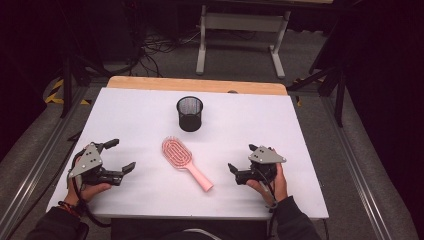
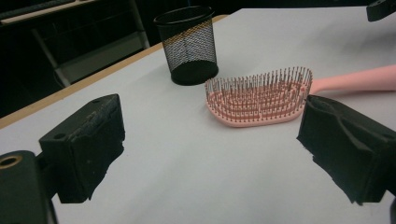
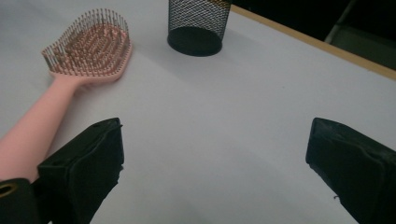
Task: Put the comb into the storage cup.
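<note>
High view puts the pink plastic bristle hairbrush [image 1: 185, 162] flat on the white bench [image 1: 150, 115], near the black wire-mesh cup [image 1: 190, 113], untouched, between the left hand-held gripper [image 1: 120, 155] and right hand-held gripper [image 1: 242, 161], both wide open and empty, so picking it up remains.

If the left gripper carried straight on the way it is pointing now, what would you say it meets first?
Most likely the pink hairbrush: its bristled head lies just ahead of the open left gripper, slightly toward the right jaw. The mesh cup stands farther back. Depth is hard to judge, so it might only clip the brush's edge.
</note>
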The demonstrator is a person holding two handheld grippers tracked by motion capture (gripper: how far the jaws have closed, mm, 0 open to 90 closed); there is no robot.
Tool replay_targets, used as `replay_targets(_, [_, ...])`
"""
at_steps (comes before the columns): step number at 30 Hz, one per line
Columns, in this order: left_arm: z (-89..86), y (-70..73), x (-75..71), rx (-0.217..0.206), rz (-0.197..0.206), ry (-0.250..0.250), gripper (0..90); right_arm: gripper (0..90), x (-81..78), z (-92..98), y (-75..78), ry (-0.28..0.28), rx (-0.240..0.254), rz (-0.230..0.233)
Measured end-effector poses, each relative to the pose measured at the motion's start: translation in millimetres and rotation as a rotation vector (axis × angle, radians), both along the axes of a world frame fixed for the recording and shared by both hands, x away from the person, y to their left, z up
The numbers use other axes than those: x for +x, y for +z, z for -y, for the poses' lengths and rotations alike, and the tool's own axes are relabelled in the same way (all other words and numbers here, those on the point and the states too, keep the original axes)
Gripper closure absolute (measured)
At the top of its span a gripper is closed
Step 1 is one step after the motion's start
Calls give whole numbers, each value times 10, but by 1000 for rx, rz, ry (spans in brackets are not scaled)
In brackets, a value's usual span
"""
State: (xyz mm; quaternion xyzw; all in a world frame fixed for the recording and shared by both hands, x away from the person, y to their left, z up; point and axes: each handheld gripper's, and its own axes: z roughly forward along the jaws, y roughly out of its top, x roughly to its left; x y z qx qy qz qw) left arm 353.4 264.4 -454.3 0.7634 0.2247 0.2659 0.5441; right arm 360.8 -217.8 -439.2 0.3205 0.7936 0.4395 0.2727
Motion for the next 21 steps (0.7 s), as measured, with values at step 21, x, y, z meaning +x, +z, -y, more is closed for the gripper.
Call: replay_targets(21, [11, -32, 10, 11, -15, -17, 63, 148, 231, -877, 198, 180, -171, -264])
